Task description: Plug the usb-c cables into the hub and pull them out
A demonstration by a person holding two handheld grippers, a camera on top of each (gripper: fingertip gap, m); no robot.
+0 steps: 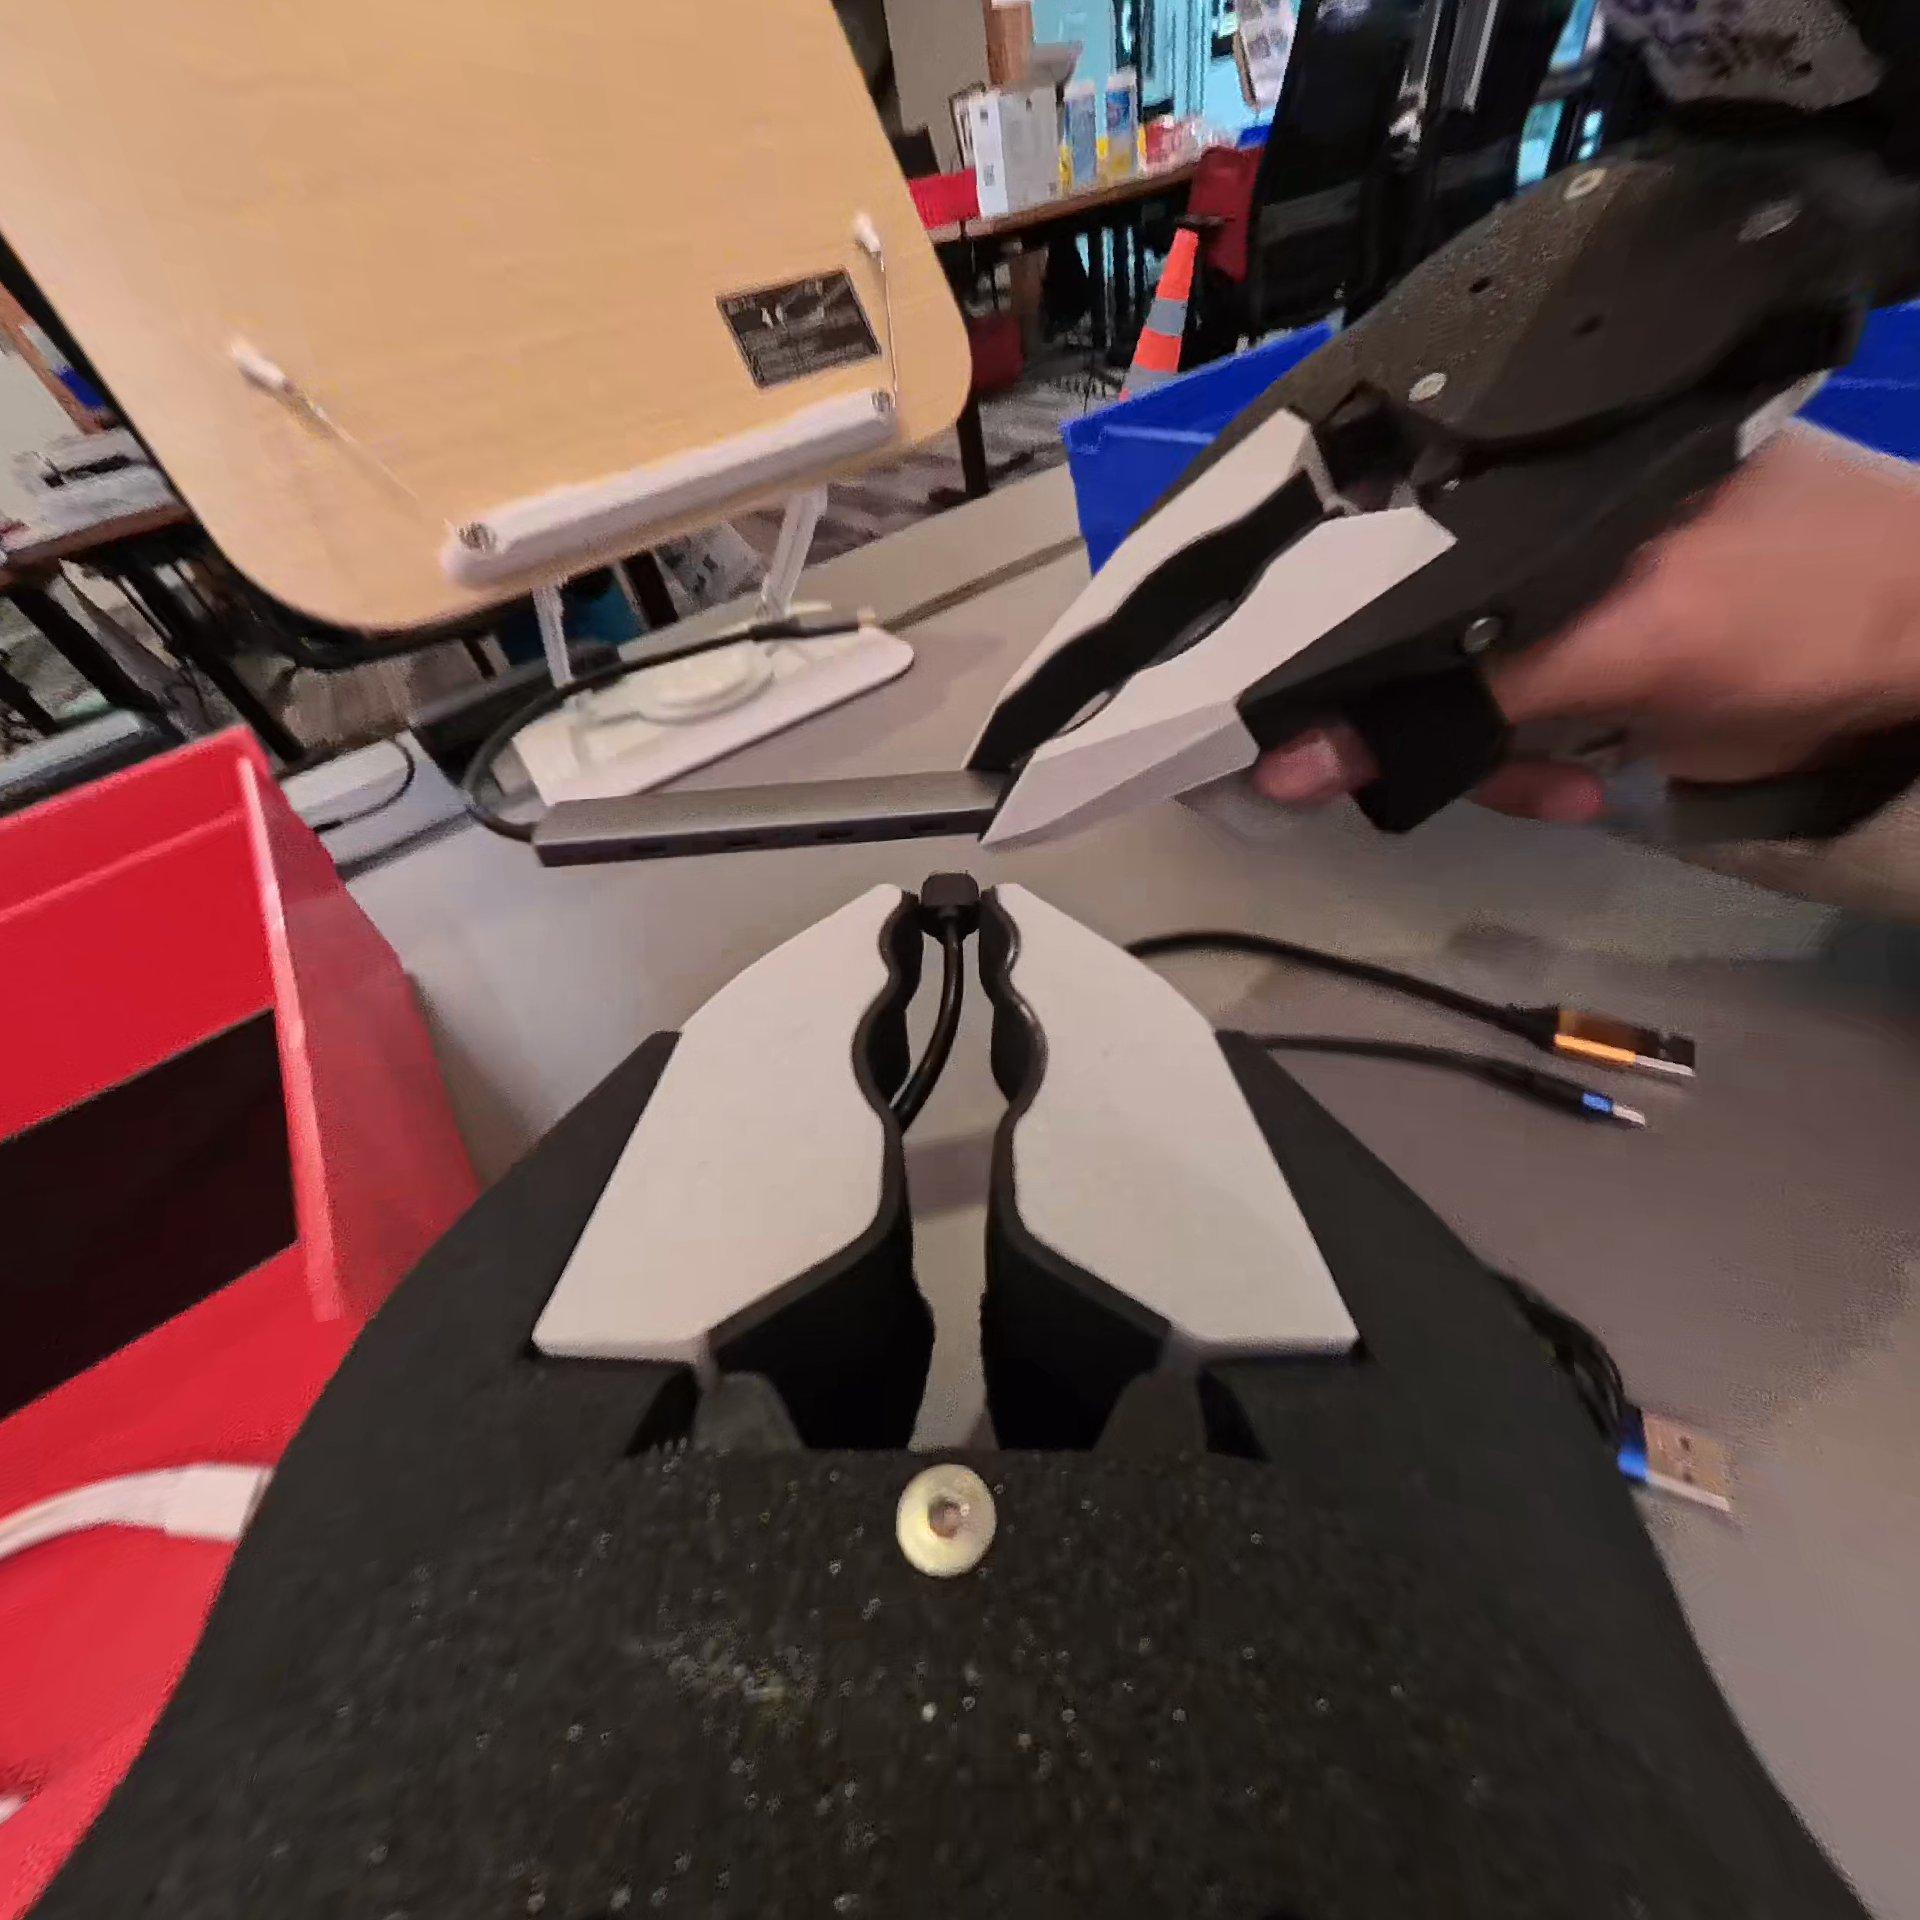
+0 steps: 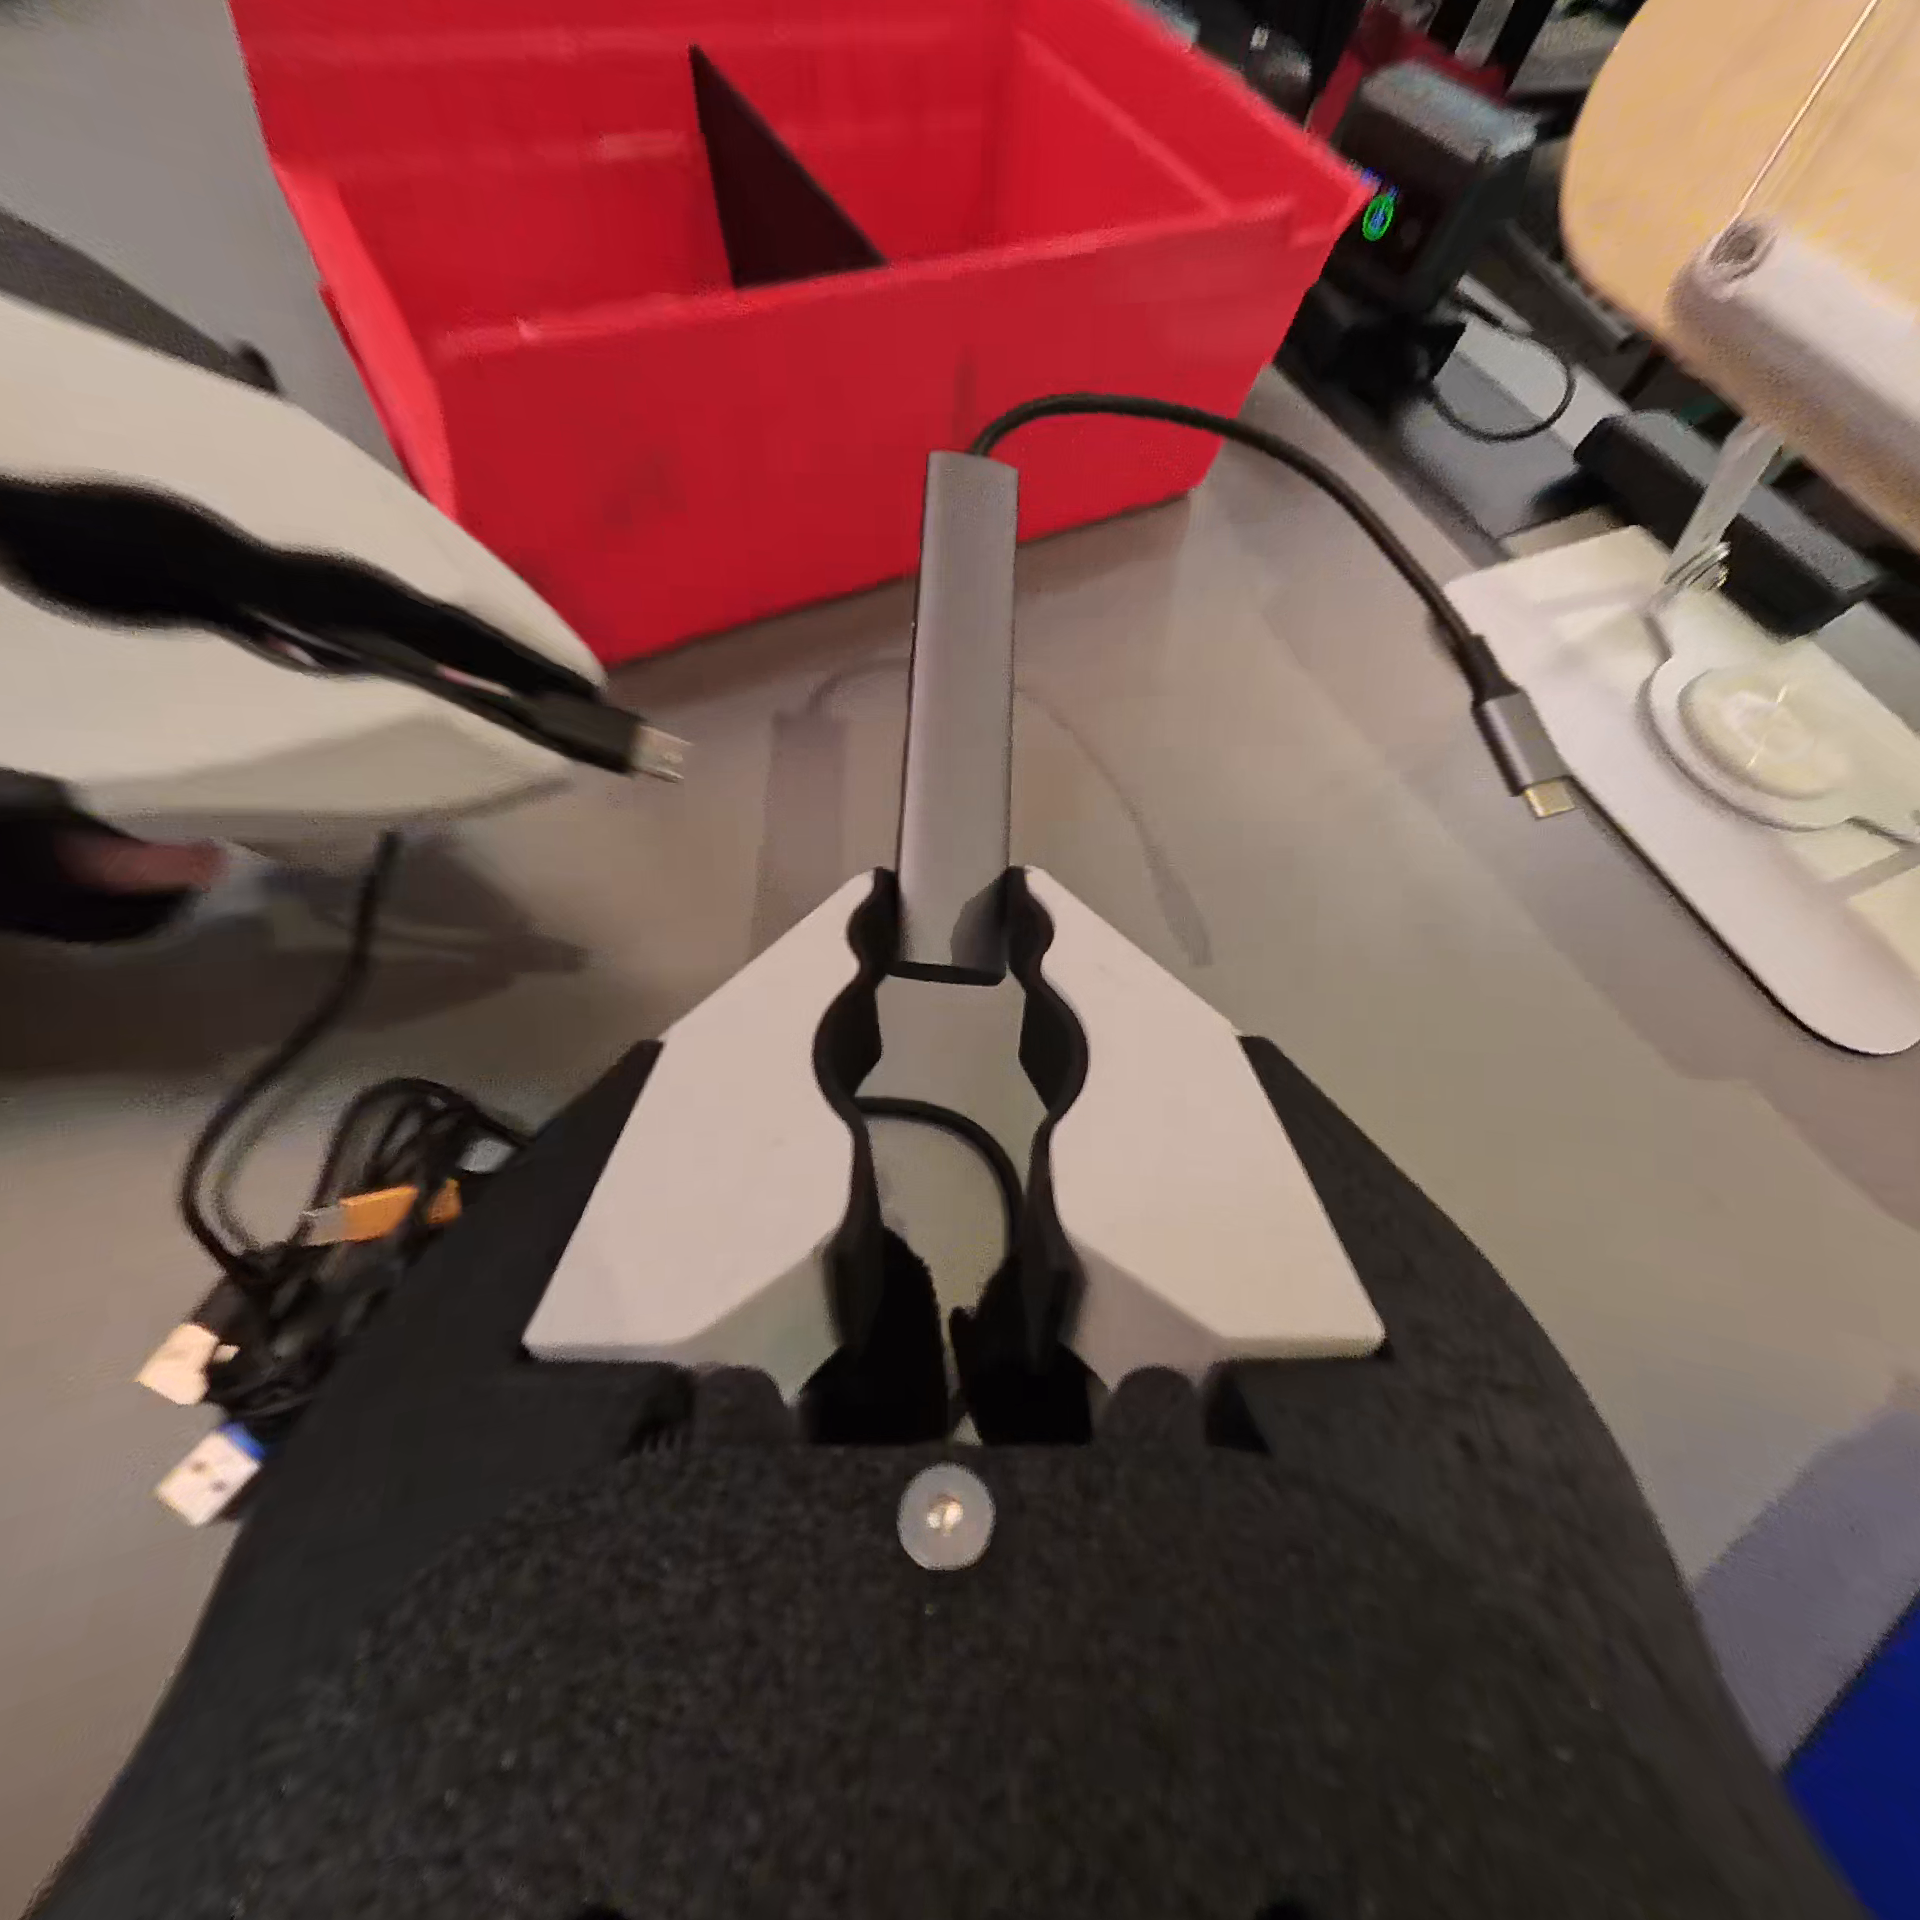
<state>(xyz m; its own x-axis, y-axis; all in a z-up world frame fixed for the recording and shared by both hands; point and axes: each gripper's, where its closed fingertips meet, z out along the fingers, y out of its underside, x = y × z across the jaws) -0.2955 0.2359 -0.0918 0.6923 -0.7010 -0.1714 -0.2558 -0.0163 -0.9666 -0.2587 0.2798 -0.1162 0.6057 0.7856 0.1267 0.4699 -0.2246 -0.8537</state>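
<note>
Left wrist view, left to right: one red bin [image 1: 156, 1039], then one grey hub [image 1: 758, 821] lying on the grey table [image 1: 1351, 1195]. The left gripper [image 1: 948, 896] pinches one black USB-C cable [image 1: 940, 997] by its plug, just short of the hub's ports. The right gripper [image 1: 997, 805] clamps the hub's end. Three loose USB-A plugs lie rightward.

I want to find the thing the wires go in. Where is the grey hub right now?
The hub is mid-frame in the right wrist view, its near end clamped in the right gripper, with the red bin behind it on the grey table.
</note>
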